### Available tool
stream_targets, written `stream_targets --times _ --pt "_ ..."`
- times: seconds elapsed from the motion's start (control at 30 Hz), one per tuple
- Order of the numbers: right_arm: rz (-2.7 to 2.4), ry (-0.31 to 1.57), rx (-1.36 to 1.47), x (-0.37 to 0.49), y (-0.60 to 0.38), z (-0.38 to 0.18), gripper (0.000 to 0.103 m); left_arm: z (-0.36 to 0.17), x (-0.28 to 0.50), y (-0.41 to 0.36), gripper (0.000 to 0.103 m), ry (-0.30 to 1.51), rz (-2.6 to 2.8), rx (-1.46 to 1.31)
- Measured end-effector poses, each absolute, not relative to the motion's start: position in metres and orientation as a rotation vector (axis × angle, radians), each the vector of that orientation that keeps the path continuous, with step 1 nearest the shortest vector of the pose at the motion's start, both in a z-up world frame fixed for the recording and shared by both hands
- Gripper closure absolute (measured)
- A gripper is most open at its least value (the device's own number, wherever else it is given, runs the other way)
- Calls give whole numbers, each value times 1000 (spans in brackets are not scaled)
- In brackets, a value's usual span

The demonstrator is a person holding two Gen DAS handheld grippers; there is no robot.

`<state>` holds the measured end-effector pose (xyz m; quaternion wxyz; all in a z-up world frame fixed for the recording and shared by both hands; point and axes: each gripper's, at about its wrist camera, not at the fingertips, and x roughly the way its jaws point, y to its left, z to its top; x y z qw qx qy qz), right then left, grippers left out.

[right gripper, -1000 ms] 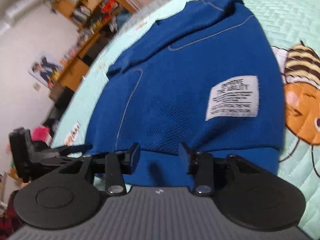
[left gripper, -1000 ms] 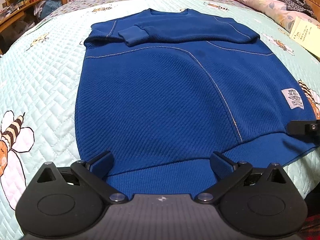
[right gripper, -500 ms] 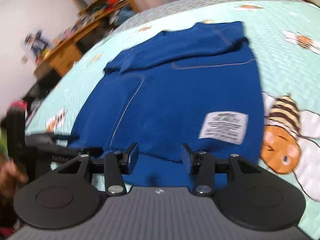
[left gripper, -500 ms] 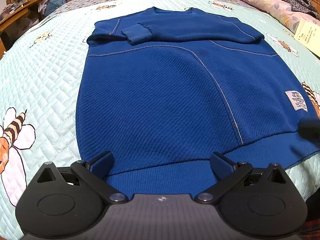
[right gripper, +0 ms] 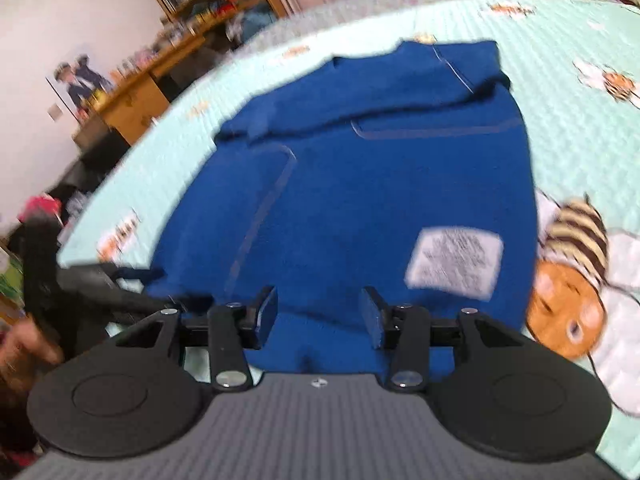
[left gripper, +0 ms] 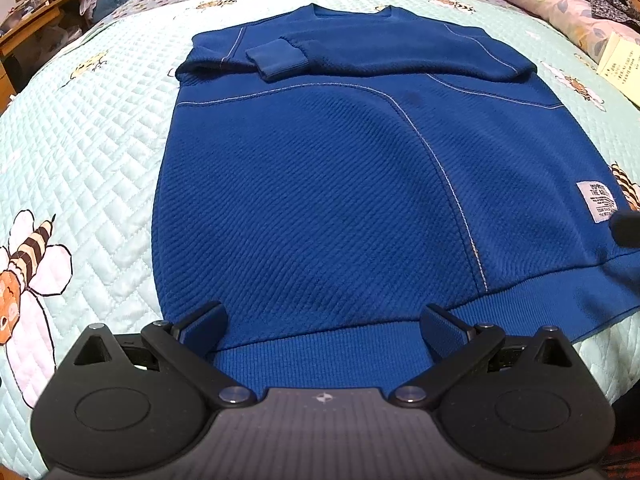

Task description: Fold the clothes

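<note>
Jaws first, left to right: those of the left gripper (left gripper: 322,330) stand wide apart, straddling the ribbed hem (left gripper: 360,344) of the blue sweatshirt (left gripper: 320,200) near its left corner, with nothing pinched between them; the pads hover at the hem's edge and whether they brush the cloth is hard to tell. The sweatshirt lies flat on the bed quilt (left gripper: 80,140), hem toward the person and neck far off, with both sleeves already crossed over the chest, one cuff (left gripper: 276,58) showing on top. Further right, a white patch label (left gripper: 596,200) sits near the right hem corner, and a dark blurred shape at the picture's right edge is probably part of the other tool. The right gripper (right gripper: 318,316) is partly parted, released, over the hem beside that label (right gripper: 454,262); hem cloth shows through the gap, but the pads do not press it, and the view is smeared. Judging from this, the sleeve stage is done and the step in hand is taking the hem at both corners for the bottom-to-top fold. Next, each gripper needs to drop onto its corner, close on both layers of the rib, then lift and carry the hem toward the neck evenly, so the body does not skew or the sleeves slide out.
</note>
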<state>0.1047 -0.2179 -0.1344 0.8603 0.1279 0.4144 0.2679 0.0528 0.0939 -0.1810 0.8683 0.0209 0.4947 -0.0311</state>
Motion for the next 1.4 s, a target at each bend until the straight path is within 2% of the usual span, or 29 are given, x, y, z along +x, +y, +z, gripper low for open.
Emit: stream_targets --times 0.1,0.13,0.23,0.57,0.83,1.2,1.4 --pt "558 865 257 115 -207 -143 48 -181 54 93 0 1047 -58 42" --pt "556 880 252 118 -204 -150 43 -180 55 93 0 1050 -57 42" --pt "534 940 234 121 -203 -172 43 -180 56 93 0 1059 -54 41" --pt "572 915 283 110 -200 -147 43 -179 57 92 0 1076 -47 39" --pt "593 969 271 118 -185 -170 43 -179 60 93 0 1091 -49 37" --pt "600 933 314 117 -191 -150 43 -179 63 90 0 1113 -37 37" --pt "578 971 253 119 -191 -169 42 -179 64 91 0 1125 -33 33"
